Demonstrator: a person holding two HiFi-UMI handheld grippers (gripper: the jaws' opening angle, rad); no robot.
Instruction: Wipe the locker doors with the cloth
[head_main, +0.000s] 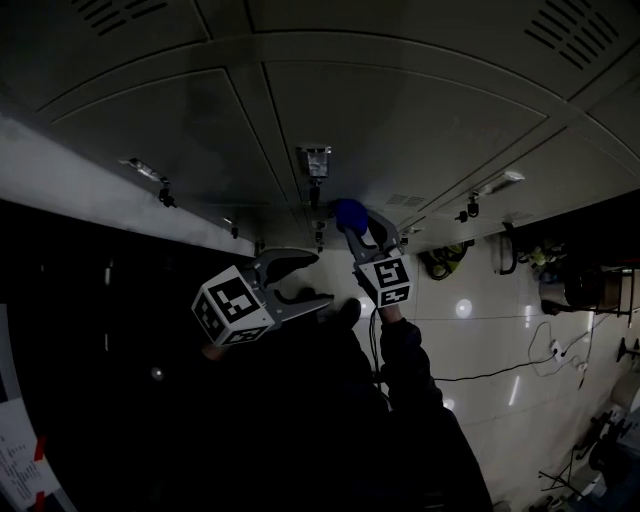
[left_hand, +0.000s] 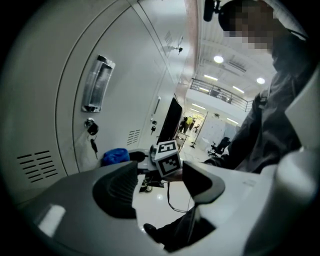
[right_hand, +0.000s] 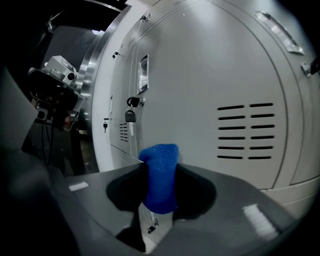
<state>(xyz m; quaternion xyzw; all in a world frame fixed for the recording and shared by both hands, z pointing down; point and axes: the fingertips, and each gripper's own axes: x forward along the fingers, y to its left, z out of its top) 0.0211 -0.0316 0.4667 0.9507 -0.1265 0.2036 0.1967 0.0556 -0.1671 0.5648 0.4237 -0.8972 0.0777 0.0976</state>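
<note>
Just beside key lock (head_main: 314, 192) on locker door (head_main: 420, 110), my right gripper (head_main: 356, 226) clenches blue cloth (right_hand: 160, 175); left gripper (head_main: 305, 281) released, empty. Wiping stage, I judge; next: press, sweep across panel.

Two grippers, left gripper (head_main: 312, 280) and right gripper (head_main: 356, 232), at centre frame. One blue cloth (head_main: 350, 213). Three door handles (head_main: 140, 168) (head_main: 314, 158) (head_main: 500, 183): upper left, centre, upper right.

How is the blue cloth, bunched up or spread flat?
Bunched up: the blue fuzzy cloth is a wad squeezed in the right tongs.
</note>
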